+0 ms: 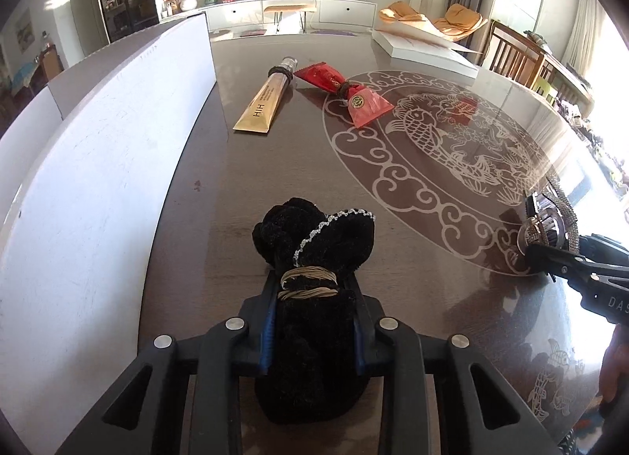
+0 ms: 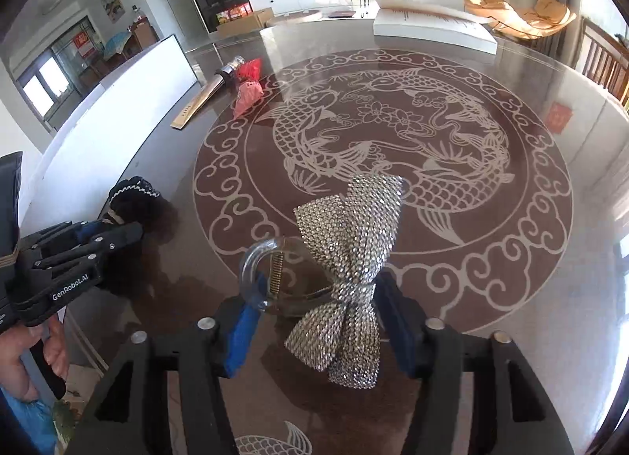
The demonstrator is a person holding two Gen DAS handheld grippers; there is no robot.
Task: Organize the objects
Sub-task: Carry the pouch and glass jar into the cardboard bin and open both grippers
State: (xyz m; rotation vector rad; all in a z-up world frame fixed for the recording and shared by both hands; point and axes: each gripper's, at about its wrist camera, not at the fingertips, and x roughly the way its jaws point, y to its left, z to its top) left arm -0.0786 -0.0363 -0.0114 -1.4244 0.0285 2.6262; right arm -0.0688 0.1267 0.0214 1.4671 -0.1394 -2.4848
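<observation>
Black velvet is filling the left gripper (image 1: pixel 312 321), whose blue-padded fingers (image 1: pixel 267 341) are pinching a dark fabric hair bow (image 1: pixel 314 250) around its middle, just behind a band of pale cord; the bow's front loop, edged with small silvery beads, is hanging just above the counter (image 1: pixel 243 195). From the other camera, the right gripper (image 2: pixel 318 321) is squeezing a glittering silver bow clip (image 2: pixel 346 258) at its knot, one wing fanning forward over the counter's carp pattern and the other drooping back between the fingers (image 2: pixel 240 333). Beside the knot, a clear plastic clip ring with a small metal spring is sitting against the left blue pad. Farther off on the counter, a gold tube (image 1: pixel 263 101) with a dark band near its cap is lying beside a red tube (image 1: pixel 346 91) that is cinched in the middle by another dark band; the two are close together near a white board (image 1: pixel 98 132) standing along the counter's left edge. A flat white box (image 1: pixel 424 50) is resting at the far side, well apart from both tubes.
</observation>
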